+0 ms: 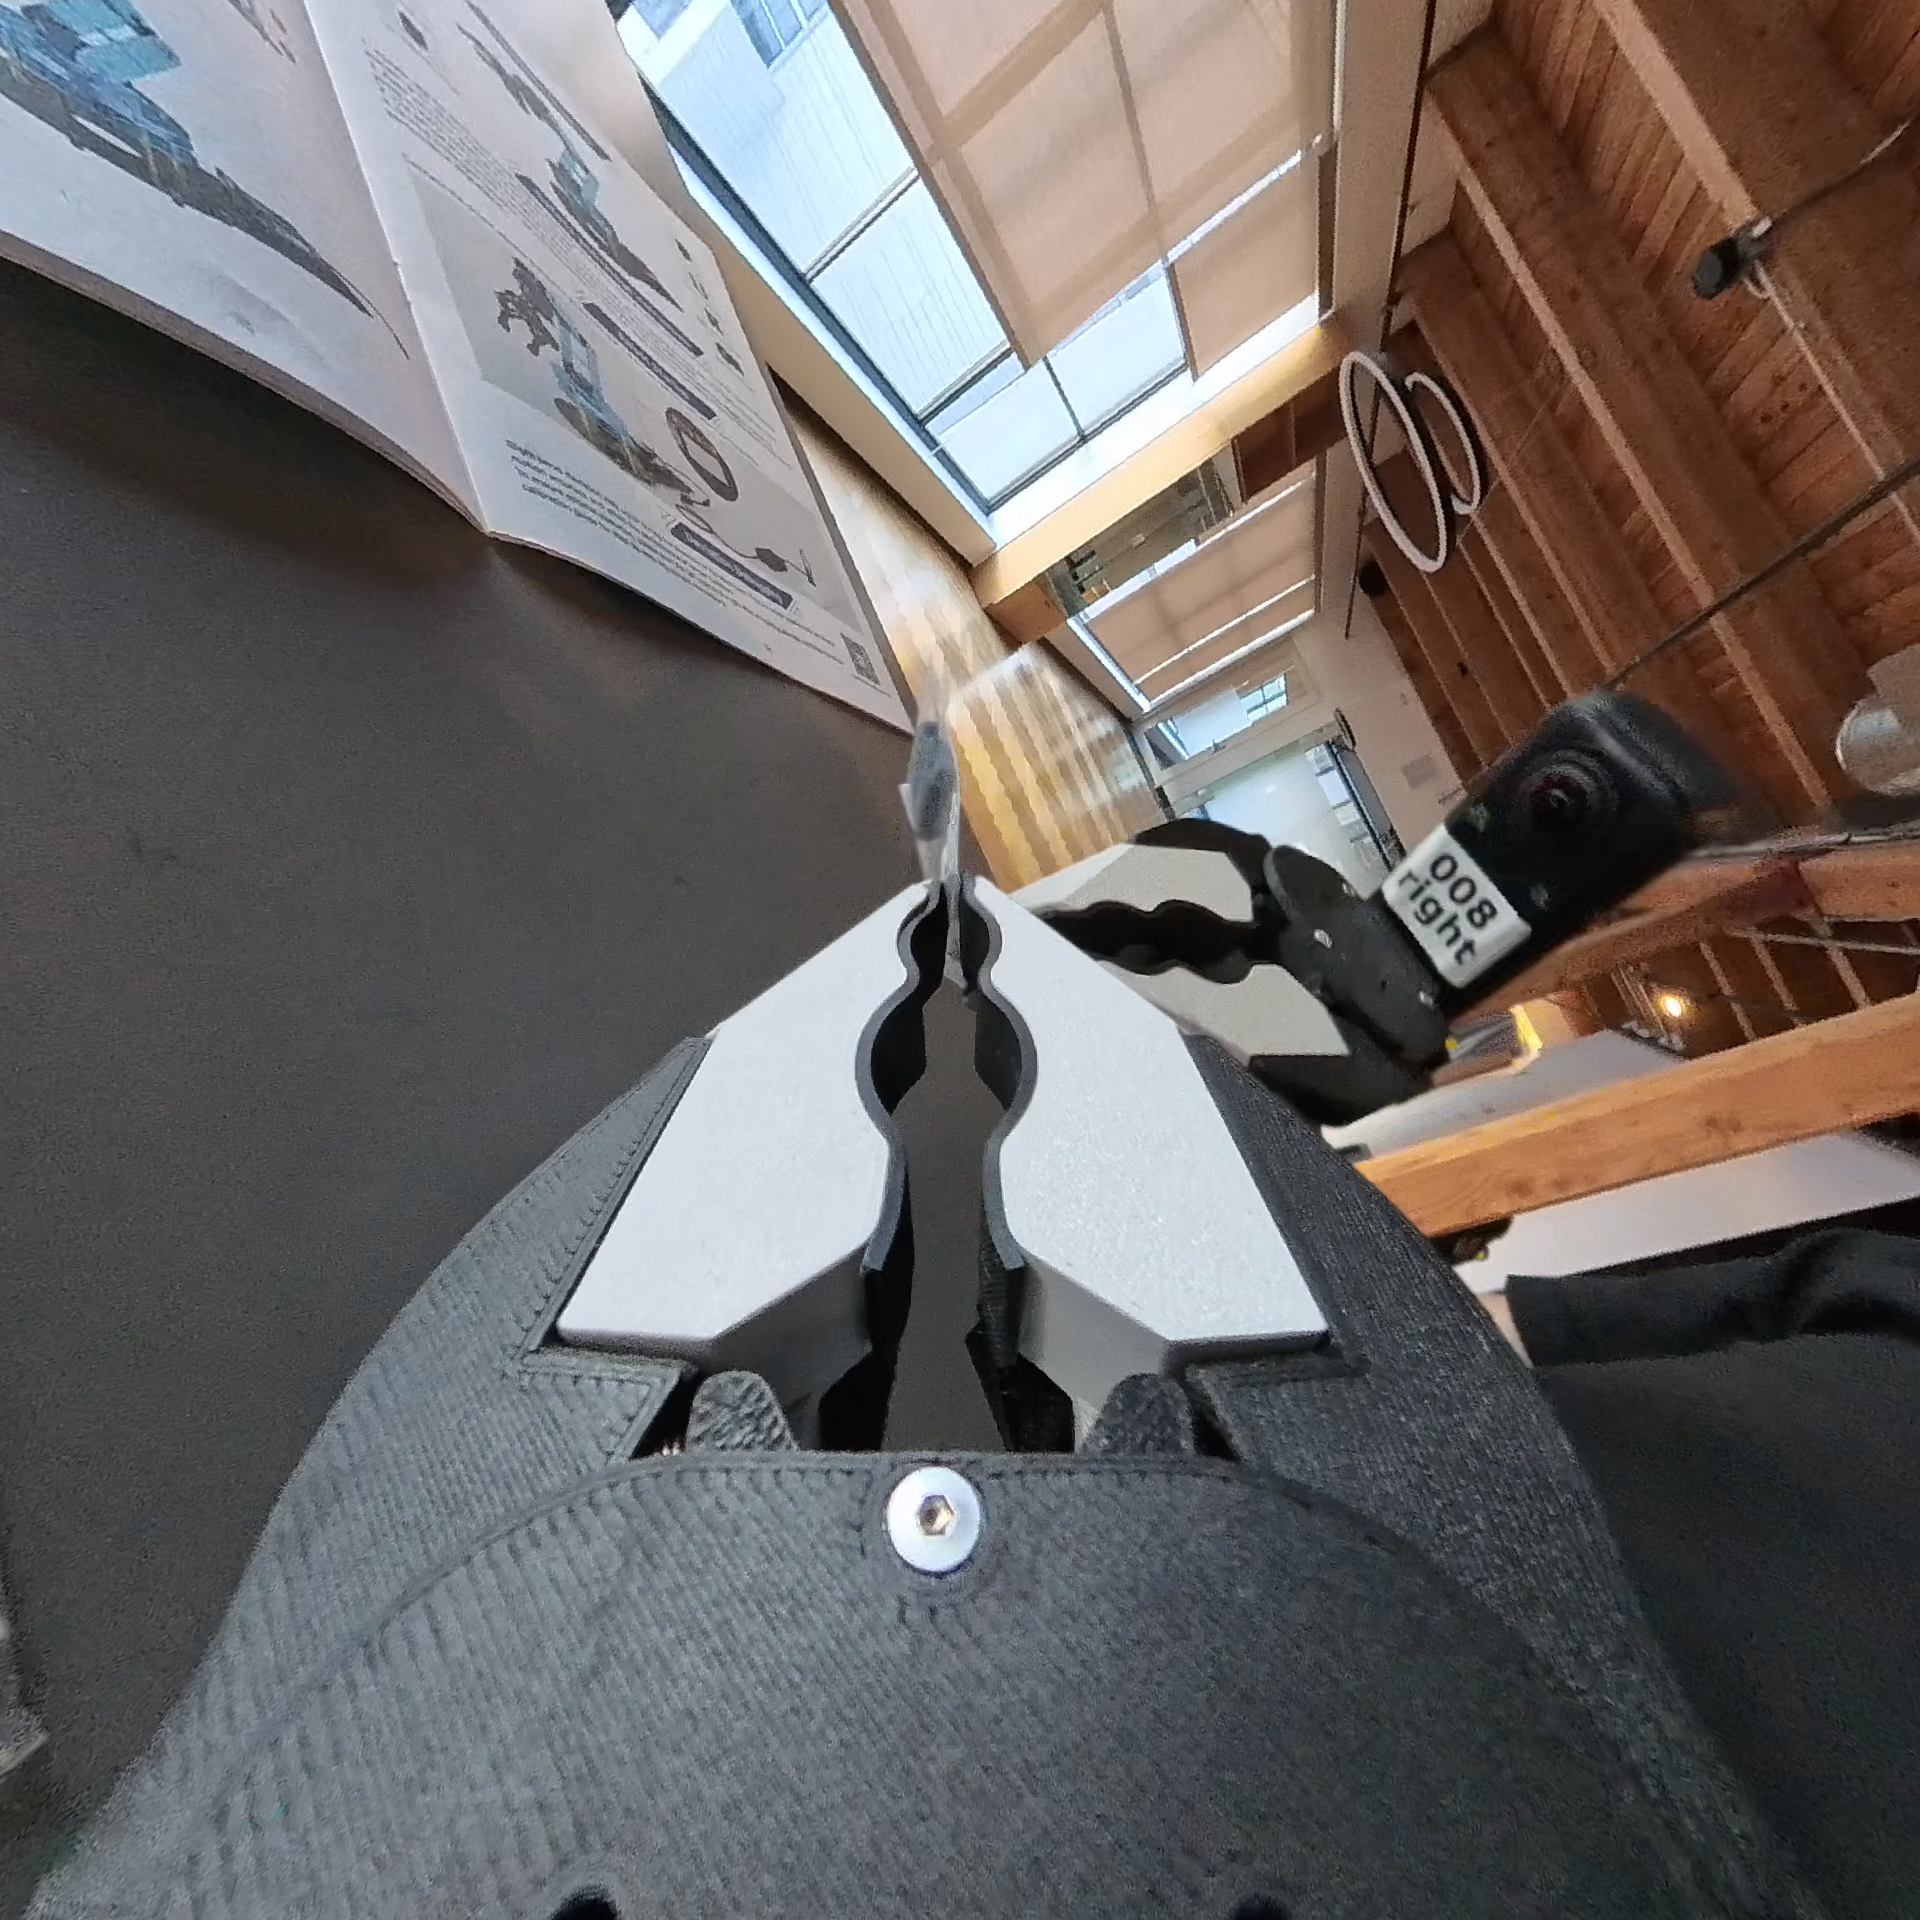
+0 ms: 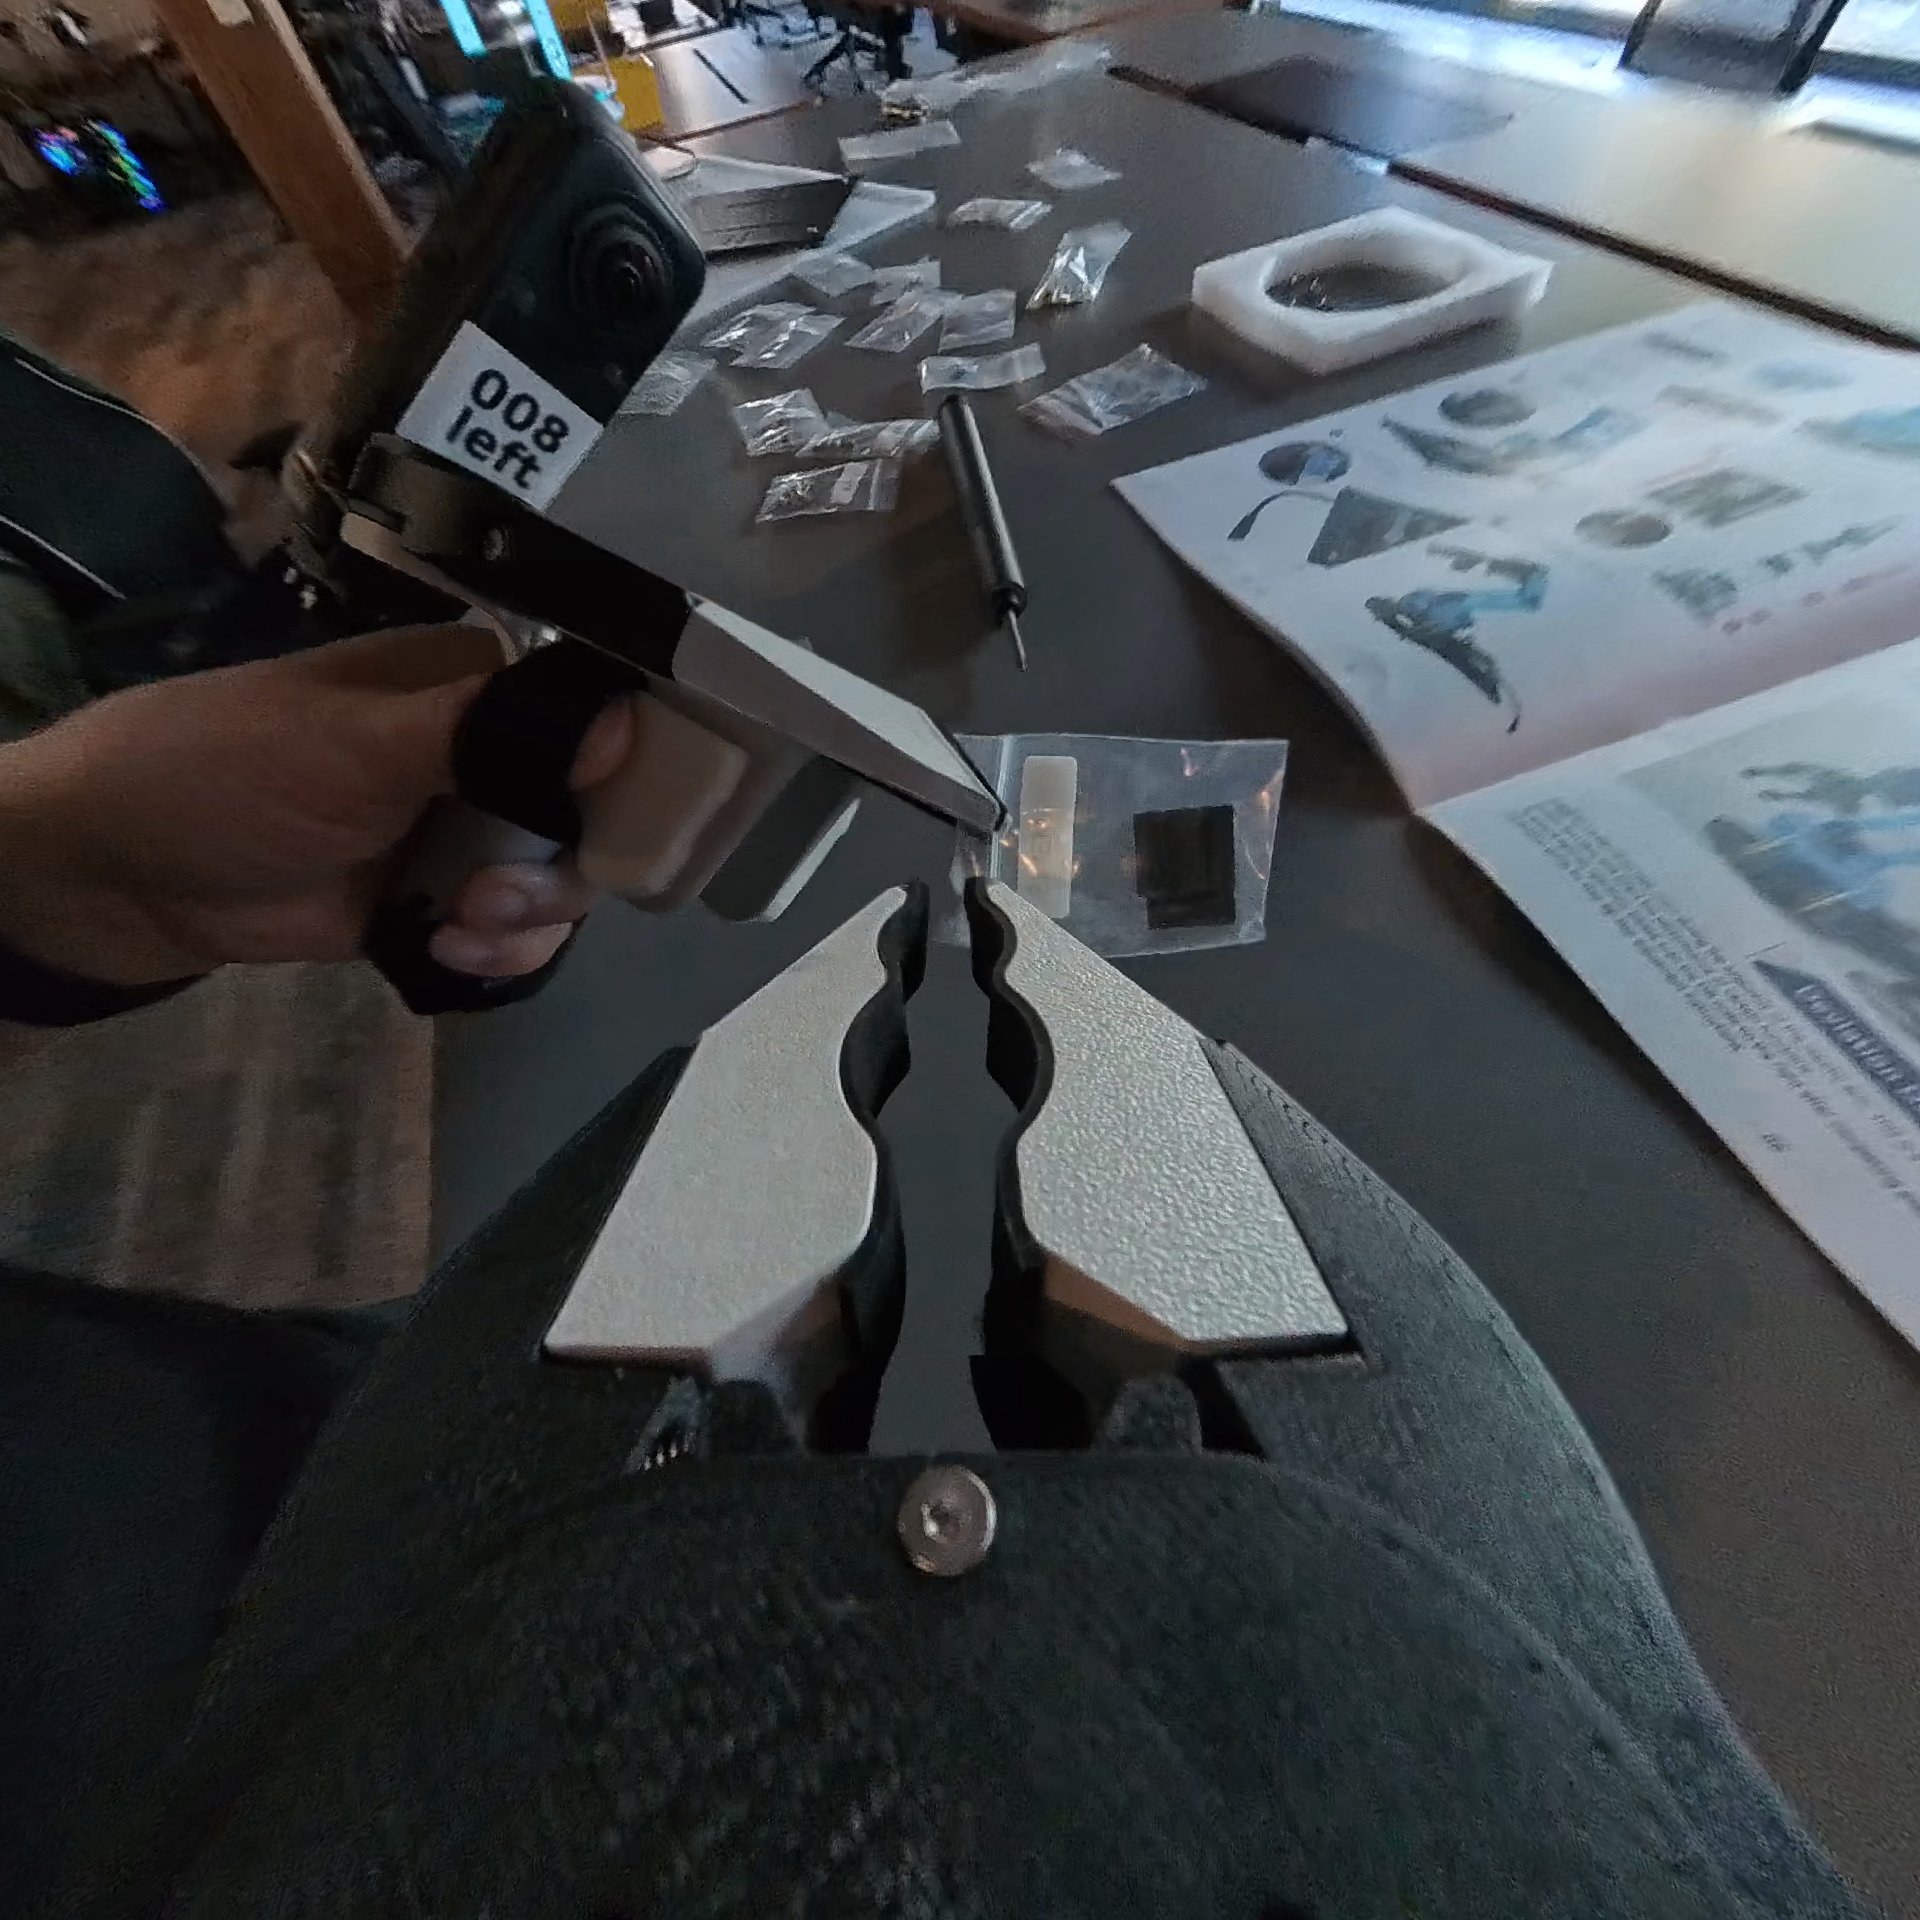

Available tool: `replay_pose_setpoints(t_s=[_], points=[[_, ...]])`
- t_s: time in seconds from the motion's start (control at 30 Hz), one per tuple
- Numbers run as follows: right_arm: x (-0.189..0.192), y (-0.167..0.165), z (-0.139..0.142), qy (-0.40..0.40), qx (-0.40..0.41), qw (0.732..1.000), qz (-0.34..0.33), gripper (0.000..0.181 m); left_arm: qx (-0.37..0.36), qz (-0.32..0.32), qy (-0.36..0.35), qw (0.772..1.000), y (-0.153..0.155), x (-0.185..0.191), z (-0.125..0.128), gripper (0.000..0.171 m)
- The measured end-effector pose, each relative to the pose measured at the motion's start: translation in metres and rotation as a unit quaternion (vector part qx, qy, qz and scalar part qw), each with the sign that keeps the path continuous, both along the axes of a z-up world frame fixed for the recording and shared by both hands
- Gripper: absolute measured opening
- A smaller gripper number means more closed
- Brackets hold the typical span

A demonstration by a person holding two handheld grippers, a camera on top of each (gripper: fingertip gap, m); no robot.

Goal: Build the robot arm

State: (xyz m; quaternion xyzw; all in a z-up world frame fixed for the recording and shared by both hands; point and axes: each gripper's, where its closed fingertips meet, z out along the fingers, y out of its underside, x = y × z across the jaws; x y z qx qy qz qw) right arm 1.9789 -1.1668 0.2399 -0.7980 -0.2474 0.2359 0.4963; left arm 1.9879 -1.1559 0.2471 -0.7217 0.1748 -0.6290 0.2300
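Here the right gripper, jaws slightly parted, seems to straddle the near edge of a small clear plastic zip bag with a black square part inside — light, limp, slippery. The left gripper pinches its top corner, above the dark tabletop; beyond the bag lies a slim black screwdriver.

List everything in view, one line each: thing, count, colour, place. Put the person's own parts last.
held bag: one, clear, black part inside, pinched at its corner above the table
table: one, dark, beneath everything
small bags: many, clear, scattered far across the table
screwdriver: one, black, lying beyond the held bag
foam tray: one, white, far right
printed sheets: several, white, right side
left gripper: one, grey fingers, shut on the bag corner
right gripper: one, fingers slightly apart at the bag's edge
hand: one, holding the left gripper's handle
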Motion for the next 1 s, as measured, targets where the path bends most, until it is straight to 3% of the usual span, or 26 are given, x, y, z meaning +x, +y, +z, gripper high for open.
replay_pose_setpoints(t_s=[0.2,0.3,0.77,1.0], points=[[0.015,0.004,0.004,0.073,-0.057,0.996,0.004,0.015,-0.012,-0.016,-0.005,1.000,-0.003,0.002,0.000,0.000],[0.007,-0.001,0.003,0.078,-0.074,0.993,0.038,0.017,-0.015,-0.018,-0.002,1.000,-0.005,0.004,-0.001,0.000],[0.005,-0.005,-0.011,0.069,-0.123,0.989,0.048,0.018,-0.004,-0.033,0.036,0.999,-0.015,0.011,-0.006,0.007],[0.005,-0.011,-0.010,0.146,-0.162,0.973,0.069,0.017,0.015,-0.046,0.054,0.997,-0.017,0.009,-0.013,0.008]])
